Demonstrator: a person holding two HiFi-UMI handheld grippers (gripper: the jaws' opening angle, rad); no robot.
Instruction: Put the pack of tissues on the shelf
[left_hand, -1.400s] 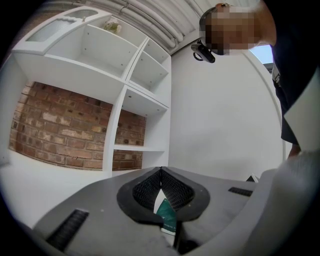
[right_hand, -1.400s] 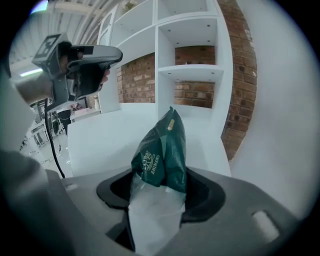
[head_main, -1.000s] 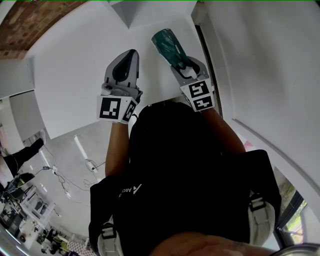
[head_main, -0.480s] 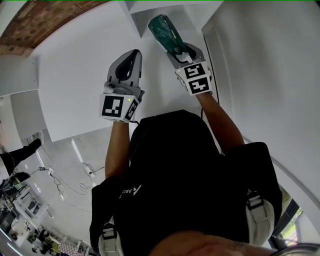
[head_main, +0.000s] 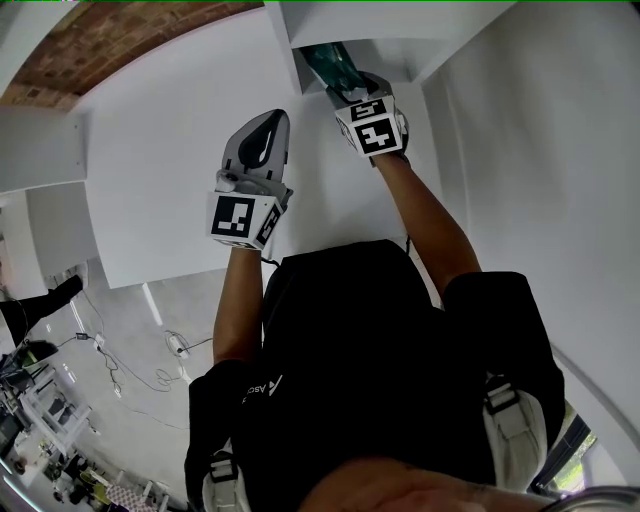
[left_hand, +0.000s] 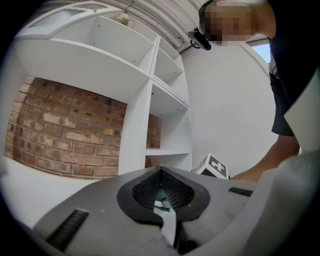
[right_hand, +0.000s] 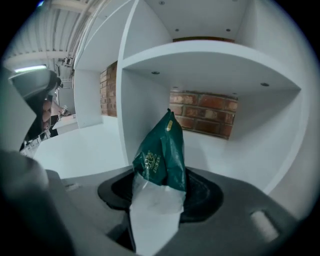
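The pack of tissues (right_hand: 161, 155) is dark green with a white lower end, and it stands upright between the jaws of my right gripper (right_hand: 160, 189), which is shut on it. In the head view that right gripper (head_main: 350, 88) is raised high, and the pack (head_main: 325, 60) pokes into an open compartment of the white shelf (head_main: 400, 25). The right gripper view shows the compartment's floor (right_hand: 235, 145) just beyond the pack, under a white shelf board (right_hand: 210, 55). My left gripper (head_main: 268, 125) is held lower and to the left, shut, with nothing in it.
The white shelf unit (left_hand: 150, 95) has several open compartments in front of a brick wall (left_hand: 60, 135). The right gripper's marker cube (left_hand: 216, 166) shows past my left jaws. A white wall (head_main: 540, 150) runs close along the right. Cables lie on the floor (head_main: 150, 350).
My right gripper has gone up and forward with the pack, whose top is now inside the shelf compartment. The left gripper has barely moved.
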